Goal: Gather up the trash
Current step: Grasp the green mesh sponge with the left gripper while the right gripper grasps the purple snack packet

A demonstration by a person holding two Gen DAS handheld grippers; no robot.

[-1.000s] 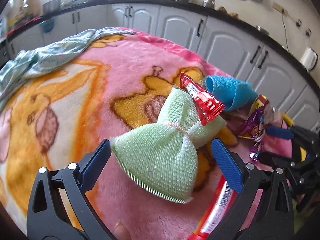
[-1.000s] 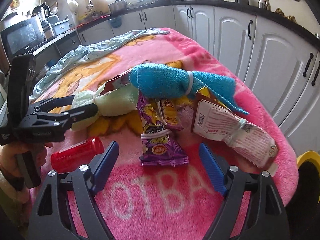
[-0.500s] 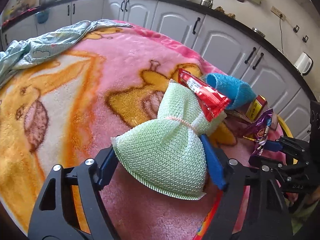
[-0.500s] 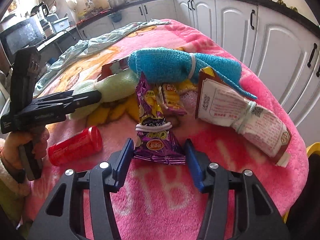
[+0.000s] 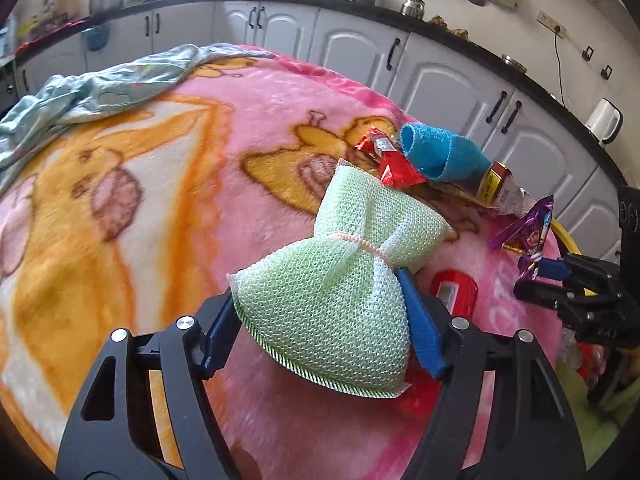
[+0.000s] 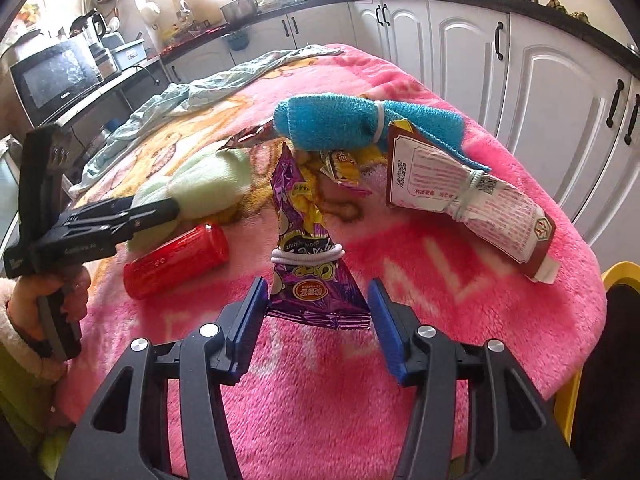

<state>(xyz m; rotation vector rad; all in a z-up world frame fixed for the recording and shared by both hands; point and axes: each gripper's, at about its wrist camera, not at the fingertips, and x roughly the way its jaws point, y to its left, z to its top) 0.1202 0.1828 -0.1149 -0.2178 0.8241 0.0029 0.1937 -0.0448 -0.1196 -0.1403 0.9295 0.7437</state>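
- Pink fleece blanket point(image 6: 320, 408) with orange cartoon figures covers the work surface, and white kitchen cabinets point(image 6: 472, 48) curve behind it.
- Closest in the right wrist view, the right gripper point(image 6: 316, 314) has its blue pads closed against the bottom edge of a purple snack wrapper point(image 6: 308, 272), which stands lifted and is bound by a white band.
- Closest in the left wrist view, the left gripper point(image 5: 322, 330) clamps the wide end of a pale green mesh scrubber point(image 5: 344, 276), raised off the blanket.
- A red can point(image 6: 176, 256) lies on its side just beneath the scrubber.
- To the right, a white and brown packet point(image 6: 472, 208) lies flat.
- Behind both, a rolled blue cloth point(image 6: 340, 124) rests beside a red wrapper point(image 5: 394, 164).
- Farthest back, a light blue-green garment point(image 5: 100, 88) lies crumpled.
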